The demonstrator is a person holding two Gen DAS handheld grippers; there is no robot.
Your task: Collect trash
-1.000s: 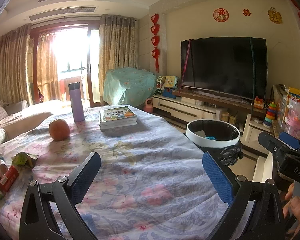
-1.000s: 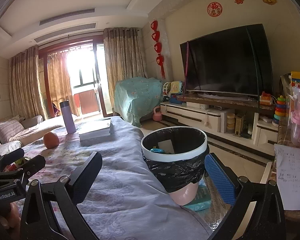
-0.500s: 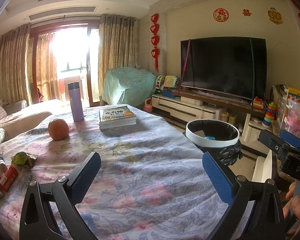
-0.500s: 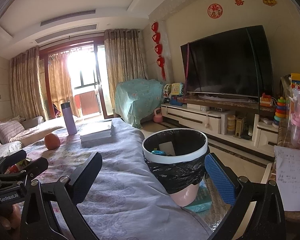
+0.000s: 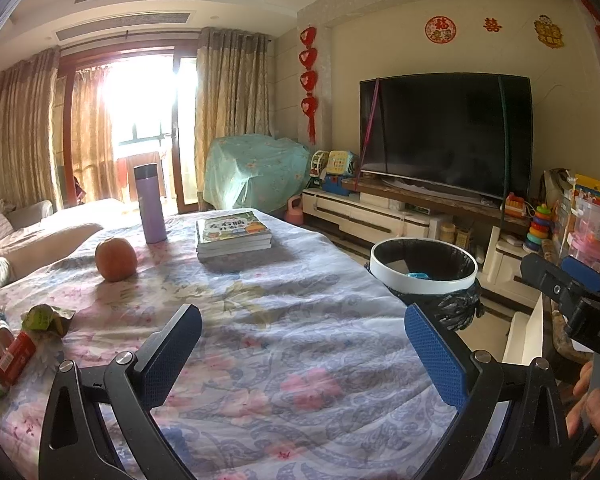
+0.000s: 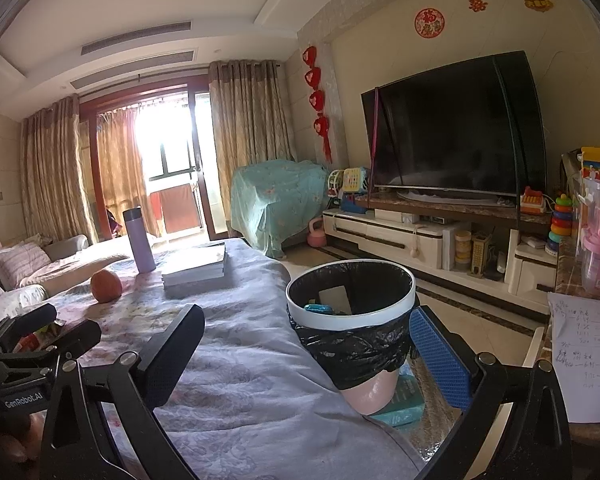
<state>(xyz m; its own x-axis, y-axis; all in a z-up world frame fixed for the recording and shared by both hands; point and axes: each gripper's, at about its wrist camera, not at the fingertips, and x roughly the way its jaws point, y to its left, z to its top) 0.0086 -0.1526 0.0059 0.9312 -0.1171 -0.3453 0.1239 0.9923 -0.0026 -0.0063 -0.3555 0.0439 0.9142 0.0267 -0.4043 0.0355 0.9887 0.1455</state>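
Left wrist view: left gripper (image 5: 302,334) jaws wide open, empty, over the floral tablecloth (image 5: 284,320); trash wrappers (image 5: 18,344) sit at the cloth's left edge, partly cut off by the frame, with an orange (image 5: 116,254), purple flask (image 5: 150,203) and book stack (image 5: 233,233) farther back, book title unreadable. Right wrist view: right gripper (image 6: 306,350) also open and empty, bin (image 6: 350,312) with black liner just right of the cloth, its base hidden behind the right finger; "GenRobot.AI" reads on the other gripper at left.

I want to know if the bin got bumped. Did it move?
No. In the right wrist view the trash bin sits at the same spot beside the table edge and before the TV cabinet; only the camera drifted slightly.
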